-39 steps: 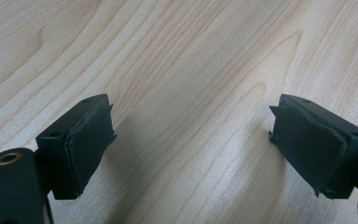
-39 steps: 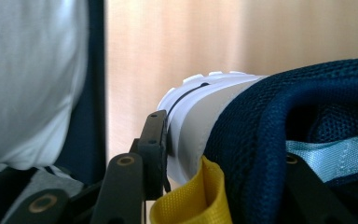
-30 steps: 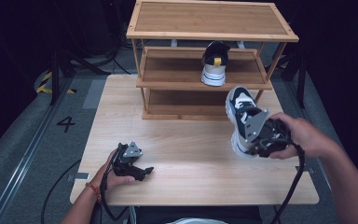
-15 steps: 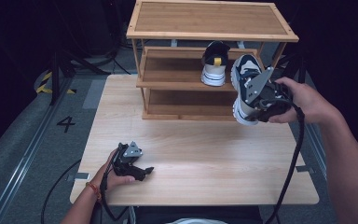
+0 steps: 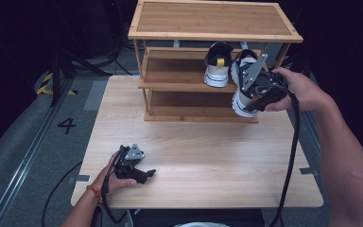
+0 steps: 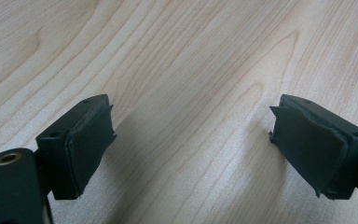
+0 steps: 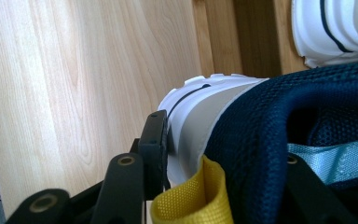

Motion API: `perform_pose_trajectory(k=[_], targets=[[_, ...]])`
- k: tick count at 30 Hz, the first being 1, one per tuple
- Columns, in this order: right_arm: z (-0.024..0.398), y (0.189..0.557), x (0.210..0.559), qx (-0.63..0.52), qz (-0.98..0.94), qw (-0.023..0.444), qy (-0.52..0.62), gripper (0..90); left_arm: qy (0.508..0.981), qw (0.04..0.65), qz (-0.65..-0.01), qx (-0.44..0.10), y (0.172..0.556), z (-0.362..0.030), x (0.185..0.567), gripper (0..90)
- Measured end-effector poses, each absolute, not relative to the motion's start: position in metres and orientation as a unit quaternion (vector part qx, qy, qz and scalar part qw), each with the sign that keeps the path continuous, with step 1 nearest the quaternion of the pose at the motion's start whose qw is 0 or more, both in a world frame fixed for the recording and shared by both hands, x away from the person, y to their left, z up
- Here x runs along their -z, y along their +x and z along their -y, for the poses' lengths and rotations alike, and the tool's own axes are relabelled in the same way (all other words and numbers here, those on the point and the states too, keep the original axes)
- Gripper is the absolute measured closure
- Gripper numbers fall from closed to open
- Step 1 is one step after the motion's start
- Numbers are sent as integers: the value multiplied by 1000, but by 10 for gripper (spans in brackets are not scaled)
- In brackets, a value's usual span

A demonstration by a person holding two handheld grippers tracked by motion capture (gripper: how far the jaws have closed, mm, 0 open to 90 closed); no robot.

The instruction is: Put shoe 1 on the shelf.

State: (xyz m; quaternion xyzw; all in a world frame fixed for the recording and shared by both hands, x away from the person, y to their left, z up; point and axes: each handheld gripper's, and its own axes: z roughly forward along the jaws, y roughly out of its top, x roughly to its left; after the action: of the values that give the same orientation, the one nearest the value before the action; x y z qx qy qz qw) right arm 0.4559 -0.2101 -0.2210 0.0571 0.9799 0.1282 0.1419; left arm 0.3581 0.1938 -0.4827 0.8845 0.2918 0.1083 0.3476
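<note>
Shoe at the shelf's mouth
Right gripper (image 5: 257, 92) clamps the sneaker (image 5: 244, 90) beside its mate (image 5: 217, 64) (heel outward); left gripper (image 5: 139, 172) gapes, idle.

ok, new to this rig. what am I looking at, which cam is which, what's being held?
No robot arm: a person holds a two-jaw gripper in each hand. The high view looks down on a wooden table with a shoe rack at its far side. The other two views come from cameras riding on the grippers. The right gripper is shut on a sneaker, held in the air by the rack's middle shelf, where a matching sneaker stands. Its own view shows that shoe's heel and yellow pull tab. The left gripper rests on the table, jaws open and empty.
</note>
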Motion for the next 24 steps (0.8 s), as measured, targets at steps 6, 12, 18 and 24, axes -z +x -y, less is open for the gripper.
perform_pose_trajectory(k=[6,12,18,24], targets=[[206,475,219,-126,-981,129,70,623,885,348,-291,-108,358,-194,483,127],[201,493,216,-114,-982,129,75,615,885,348,-290,-107,358,-194,483,127],[196,505,214,-113,-983,126,71,606,886,348,-288,-106,357,-195,483,127],[193,515,213,-84,-983,141,79,580,886,348,-287,-105,357,-195,483,127]])
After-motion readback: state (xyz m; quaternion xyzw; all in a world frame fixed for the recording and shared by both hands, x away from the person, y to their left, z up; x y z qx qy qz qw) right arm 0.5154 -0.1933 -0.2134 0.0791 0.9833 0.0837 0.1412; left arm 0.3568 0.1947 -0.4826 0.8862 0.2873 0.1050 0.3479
